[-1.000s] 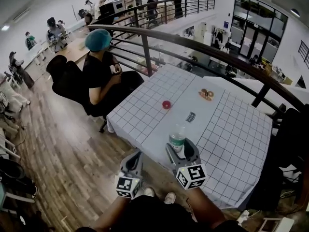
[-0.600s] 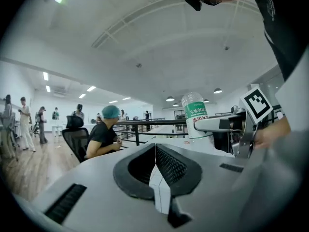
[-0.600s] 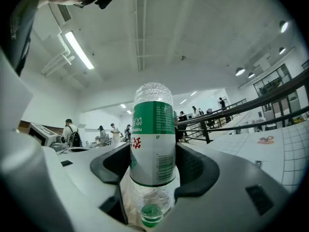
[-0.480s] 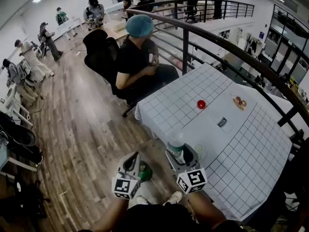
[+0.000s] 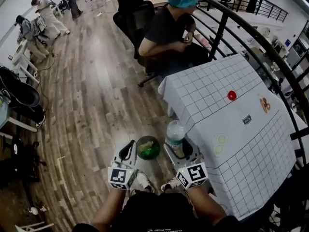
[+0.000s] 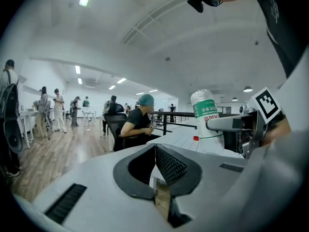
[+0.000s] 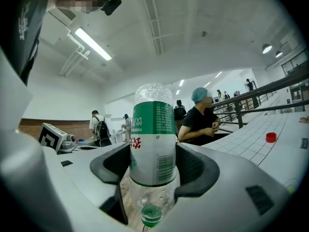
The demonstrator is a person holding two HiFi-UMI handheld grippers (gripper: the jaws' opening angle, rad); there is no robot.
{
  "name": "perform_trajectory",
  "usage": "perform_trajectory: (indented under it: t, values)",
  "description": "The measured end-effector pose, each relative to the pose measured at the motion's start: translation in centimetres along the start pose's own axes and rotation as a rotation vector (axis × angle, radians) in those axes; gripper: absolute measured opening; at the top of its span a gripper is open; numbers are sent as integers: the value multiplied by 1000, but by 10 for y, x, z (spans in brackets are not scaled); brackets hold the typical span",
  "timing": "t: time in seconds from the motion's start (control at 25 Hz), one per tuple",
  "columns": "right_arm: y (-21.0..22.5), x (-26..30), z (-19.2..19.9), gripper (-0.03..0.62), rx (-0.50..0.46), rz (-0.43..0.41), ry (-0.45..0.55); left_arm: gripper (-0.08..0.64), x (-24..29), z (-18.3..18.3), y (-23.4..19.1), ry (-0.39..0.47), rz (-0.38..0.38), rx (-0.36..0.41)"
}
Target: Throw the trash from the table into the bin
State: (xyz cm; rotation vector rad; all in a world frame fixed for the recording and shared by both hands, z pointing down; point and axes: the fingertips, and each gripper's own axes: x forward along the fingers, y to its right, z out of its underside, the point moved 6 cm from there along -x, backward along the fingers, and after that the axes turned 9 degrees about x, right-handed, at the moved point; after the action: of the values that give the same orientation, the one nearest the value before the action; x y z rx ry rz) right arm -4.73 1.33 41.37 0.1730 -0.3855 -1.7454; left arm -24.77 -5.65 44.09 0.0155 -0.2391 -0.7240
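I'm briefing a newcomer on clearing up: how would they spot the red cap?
Look at the grid-patterned table beside the railing. Toward the seated person's end lies the cap, apart from the dark packet and brownish bits: the only small, round, red thing there.

- Head view: up on the person's head, facing steeply down. The left gripper (image 5: 128, 148) and right gripper (image 5: 179, 148) sit close at bottom centre, with wood floor (image 5: 91, 105) to the left and the table (image 5: 251, 153) filling the right.
- Left gripper view: mounted tight behind its own jaws, about level, facing across the floor toward the seated person (image 6: 140, 122) at the table's left edge.
- Right gripper view: same mount, about level. The bottle (image 7: 153, 139) fills the centre at very close range, and the table edge runs off to the right.
- Shared by all three views: bottle, seated person, red cap (image 5: 231, 95), gridded table top.
- Cross-views: the left gripper view catches the right gripper at its right edge. The right gripper view catches the left gripper's marker cube (image 7: 53, 137) at its left.
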Motion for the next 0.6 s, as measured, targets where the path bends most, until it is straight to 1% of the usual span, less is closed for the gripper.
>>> perform_trajectory:
  t: [0.16,0.32,0.44,0.6]
  values:
    - [-10,19,26,305,8,-33,-41,23,-17,30,-21,-42,-55,-32]
    - [-18,41,53,307,17,-58,-79,23,-31,59,-35,-75,-85,-69]
    - [-23,58,75,306,10,-69,-117,23,-34,82,-44,-89,-88,-81]
    - [-23,66,114,306,-6,-90,-196,23,-36,115,-42,-118,-75,-103]
